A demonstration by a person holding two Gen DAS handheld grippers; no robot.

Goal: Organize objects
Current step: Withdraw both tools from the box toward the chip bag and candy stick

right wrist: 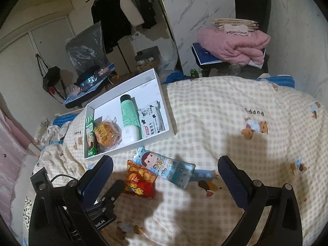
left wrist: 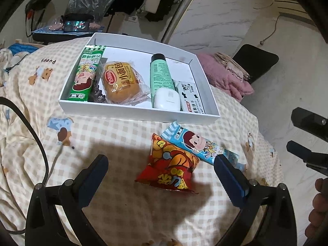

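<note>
On the checked quilt, a red snack bag (left wrist: 170,168) (right wrist: 139,180) lies touching a blue cartoon snack packet (left wrist: 201,145) (right wrist: 164,168). Behind them sits a white shallow box (left wrist: 139,112) (right wrist: 133,146) holding a green packet (left wrist: 86,75), a wrapped bun (left wrist: 121,82), a green tube (left wrist: 161,71), a white case (left wrist: 167,99) and a biscuit pack (left wrist: 190,96). My left gripper (left wrist: 161,160) is open, its fingers either side of the red bag and above it. My right gripper (right wrist: 166,160) is open above the blue packet, holding nothing.
The quilt (left wrist: 123,135) covers a bed whose edge drops off to the right. A chair with a pink blanket (right wrist: 233,45) stands beyond it. A black cable (left wrist: 30,127) runs at the left. A clothes rack (right wrist: 114,16) and clutter stand behind the box.
</note>
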